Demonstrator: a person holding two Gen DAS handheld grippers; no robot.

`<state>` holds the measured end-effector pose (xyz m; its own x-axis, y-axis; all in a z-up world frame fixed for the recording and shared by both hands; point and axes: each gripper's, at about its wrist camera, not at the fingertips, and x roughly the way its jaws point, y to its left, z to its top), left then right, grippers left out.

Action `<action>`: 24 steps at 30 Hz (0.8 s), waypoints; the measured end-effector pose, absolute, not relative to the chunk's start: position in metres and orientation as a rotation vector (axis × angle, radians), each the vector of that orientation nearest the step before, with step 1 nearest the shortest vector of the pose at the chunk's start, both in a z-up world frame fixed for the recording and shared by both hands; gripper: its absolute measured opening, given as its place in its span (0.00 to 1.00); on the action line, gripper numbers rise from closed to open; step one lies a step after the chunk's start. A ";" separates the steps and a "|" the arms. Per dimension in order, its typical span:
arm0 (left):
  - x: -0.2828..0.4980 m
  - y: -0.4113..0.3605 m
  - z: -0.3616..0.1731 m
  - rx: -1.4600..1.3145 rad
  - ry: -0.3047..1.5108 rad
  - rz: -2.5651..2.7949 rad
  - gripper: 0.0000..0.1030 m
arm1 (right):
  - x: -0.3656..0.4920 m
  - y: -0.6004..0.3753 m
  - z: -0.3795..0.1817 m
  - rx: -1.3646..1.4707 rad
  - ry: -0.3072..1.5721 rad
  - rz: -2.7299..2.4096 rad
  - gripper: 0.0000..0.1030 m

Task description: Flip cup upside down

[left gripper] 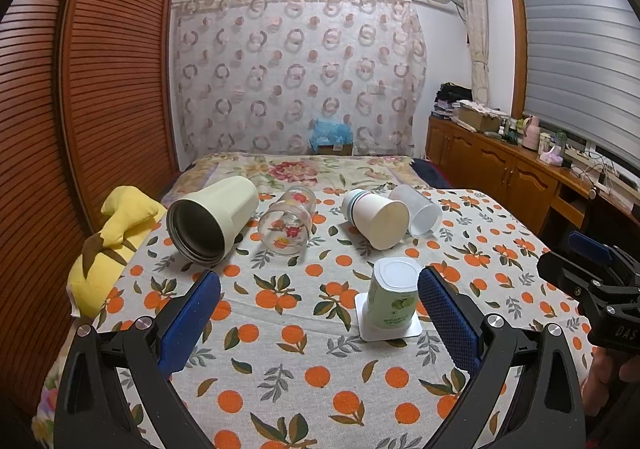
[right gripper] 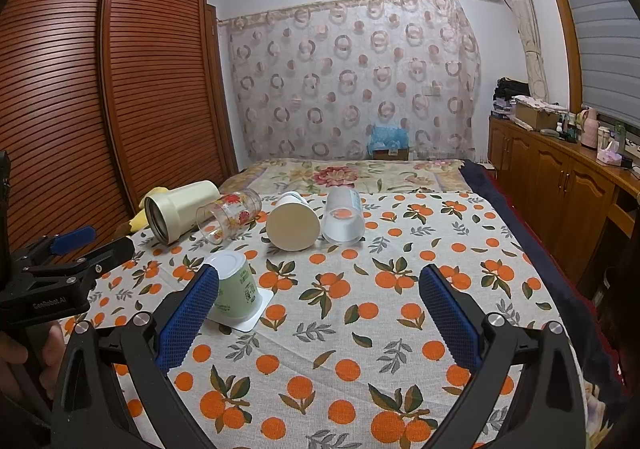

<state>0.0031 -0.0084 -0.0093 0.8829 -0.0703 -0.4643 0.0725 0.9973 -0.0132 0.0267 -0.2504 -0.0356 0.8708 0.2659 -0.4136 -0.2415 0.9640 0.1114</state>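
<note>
A green-and-white yogurt cup [left gripper: 391, 297] stands upside down on its square rim on the orange-print cloth; it also shows in the right wrist view [right gripper: 235, 291]. Behind it four cups lie on their sides: a cream tumbler [left gripper: 212, 223] [right gripper: 178, 211], a flowered glass [left gripper: 288, 225] [right gripper: 228, 217], a white paper cup [left gripper: 376, 217] [right gripper: 293, 223] and a clear plastic cup [left gripper: 416, 209] [right gripper: 344, 219]. My left gripper [left gripper: 320, 301] is open and empty, its right finger beside the yogurt cup. My right gripper [right gripper: 320, 301] is open and empty, its left finger in front of the yogurt cup.
A yellow plush toy [left gripper: 108, 245] lies at the bed's left edge by the wooden wardrobe [left gripper: 80, 89]. A wooden cabinet [left gripper: 500, 165] with clutter runs along the right. The bed [right gripper: 360, 173] extends behind the cloth to a curtain.
</note>
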 end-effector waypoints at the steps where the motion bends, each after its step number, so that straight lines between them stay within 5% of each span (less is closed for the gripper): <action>1: 0.003 -0.008 -0.009 0.005 0.483 -0.075 0.93 | 0.027 -0.251 -0.036 0.056 0.440 0.264 0.98; 24: 0.004 -0.008 -0.009 0.008 0.473 -0.071 0.93 | 0.026 -0.251 -0.036 0.057 0.439 0.265 0.98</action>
<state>0.0038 -0.0082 -0.0090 0.8880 -0.0669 -0.4550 0.0704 0.9975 -0.0092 0.0262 -0.2507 -0.0357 0.8715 0.2658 -0.4122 -0.2414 0.9640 0.1113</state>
